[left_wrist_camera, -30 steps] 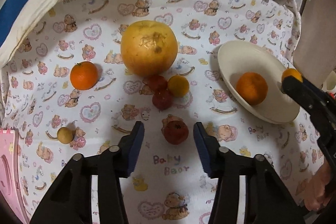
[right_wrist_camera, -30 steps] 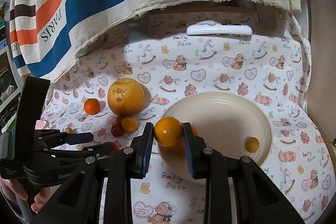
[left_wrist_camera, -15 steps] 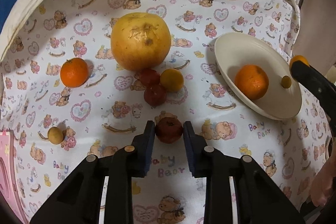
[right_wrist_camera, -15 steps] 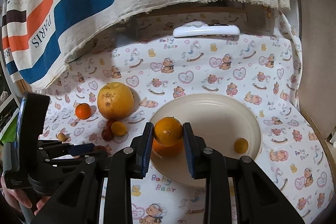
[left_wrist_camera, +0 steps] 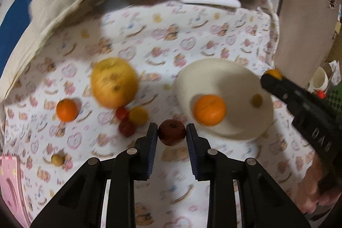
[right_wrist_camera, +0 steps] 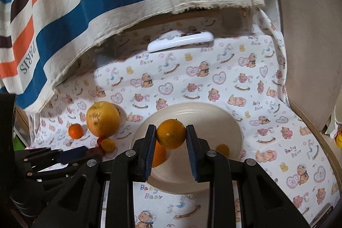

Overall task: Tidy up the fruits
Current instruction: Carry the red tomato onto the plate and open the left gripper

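The left gripper is clamped on a dark red fruit, just left of the plate. The right gripper grips an orange above that plate.

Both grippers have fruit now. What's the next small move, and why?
Probably lower the right gripper and release its orange into the plate: it already hangs above the bowl, over another orange. The left gripper, shut on the dark red fruit, sits short of the rim and can follow.
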Demonstrator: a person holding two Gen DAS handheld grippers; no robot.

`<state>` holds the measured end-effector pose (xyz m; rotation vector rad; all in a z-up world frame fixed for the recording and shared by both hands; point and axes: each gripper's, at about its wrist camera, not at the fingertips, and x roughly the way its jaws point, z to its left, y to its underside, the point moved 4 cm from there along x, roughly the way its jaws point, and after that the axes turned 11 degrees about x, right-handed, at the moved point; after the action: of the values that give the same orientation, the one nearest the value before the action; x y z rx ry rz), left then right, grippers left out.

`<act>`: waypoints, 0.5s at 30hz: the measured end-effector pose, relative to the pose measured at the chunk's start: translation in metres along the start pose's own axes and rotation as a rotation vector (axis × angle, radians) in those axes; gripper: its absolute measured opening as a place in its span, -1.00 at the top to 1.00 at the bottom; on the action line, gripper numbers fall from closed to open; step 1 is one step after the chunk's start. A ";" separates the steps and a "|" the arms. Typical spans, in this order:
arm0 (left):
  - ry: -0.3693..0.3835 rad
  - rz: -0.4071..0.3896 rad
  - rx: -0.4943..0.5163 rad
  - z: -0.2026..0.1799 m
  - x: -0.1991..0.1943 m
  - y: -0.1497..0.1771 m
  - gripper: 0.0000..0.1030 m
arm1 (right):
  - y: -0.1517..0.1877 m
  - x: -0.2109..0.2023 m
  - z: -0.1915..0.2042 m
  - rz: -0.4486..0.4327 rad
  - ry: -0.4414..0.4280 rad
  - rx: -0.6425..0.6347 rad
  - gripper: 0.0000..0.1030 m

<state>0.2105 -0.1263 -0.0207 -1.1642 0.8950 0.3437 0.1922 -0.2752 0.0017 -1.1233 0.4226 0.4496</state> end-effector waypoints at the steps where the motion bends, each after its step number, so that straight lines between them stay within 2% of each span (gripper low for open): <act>1: 0.008 0.000 0.012 -0.003 0.003 -0.007 0.48 | -0.001 0.000 -0.003 0.005 0.000 0.012 0.43; 4: -0.020 -0.004 0.022 -0.007 0.015 -0.028 0.48 | -0.003 0.004 -0.008 0.025 -0.002 0.033 0.43; 6: 0.000 0.009 0.012 -0.007 0.025 -0.036 0.48 | -0.003 0.007 -0.011 0.039 0.017 0.035 0.43; 9: 0.042 0.053 -0.024 -0.008 0.041 -0.039 0.48 | -0.002 0.011 -0.017 0.052 0.046 0.052 0.43; 11: 0.025 0.060 -0.020 -0.009 0.049 -0.040 0.48 | -0.001 0.014 -0.018 0.073 0.042 0.058 0.43; 15: 0.042 0.086 -0.038 -0.008 0.063 -0.040 0.48 | -0.002 0.013 -0.017 0.064 0.056 0.047 0.43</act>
<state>0.2722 -0.1620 -0.0438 -1.1730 0.9809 0.4092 0.2022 -0.2899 -0.0103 -1.0806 0.5166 0.4630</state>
